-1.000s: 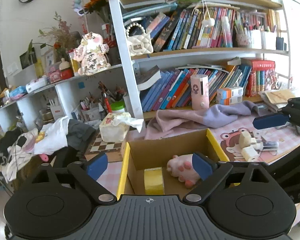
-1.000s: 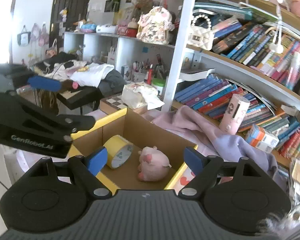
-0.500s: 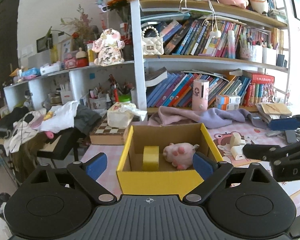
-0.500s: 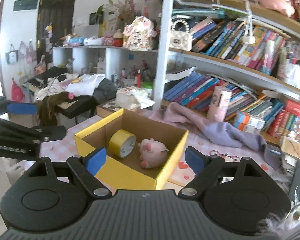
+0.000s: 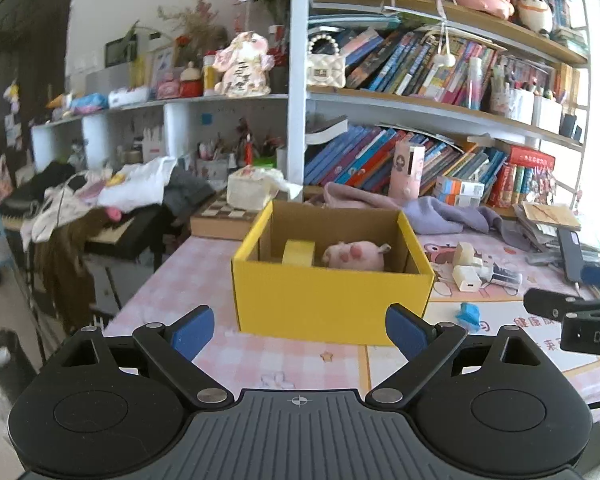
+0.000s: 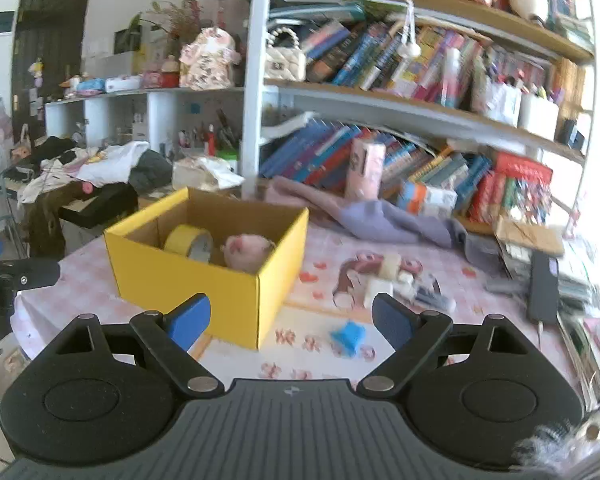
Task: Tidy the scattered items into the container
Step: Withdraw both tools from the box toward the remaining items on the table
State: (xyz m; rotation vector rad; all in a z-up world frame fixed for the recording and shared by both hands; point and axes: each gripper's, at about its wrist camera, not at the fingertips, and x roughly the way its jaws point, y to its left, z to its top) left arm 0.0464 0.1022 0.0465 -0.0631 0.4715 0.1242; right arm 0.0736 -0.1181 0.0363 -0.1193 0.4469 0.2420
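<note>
Two items already sit in my yellow box (image 5: 332,300): tape roll (image 5: 298,253), then pink plush pig (image 5: 354,256). On the worktop (image 5: 300,360) right of it, white chargers (image 5: 470,270) and a blue clip (image 5: 469,314) remain. Left claw (image 5: 299,330) and right claw (image 6: 290,320) gape wide, empty.

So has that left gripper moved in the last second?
Yes. The left gripper has backed away from the yellow box: it hung over the box's open top, and now the whole front wall shows.
</note>
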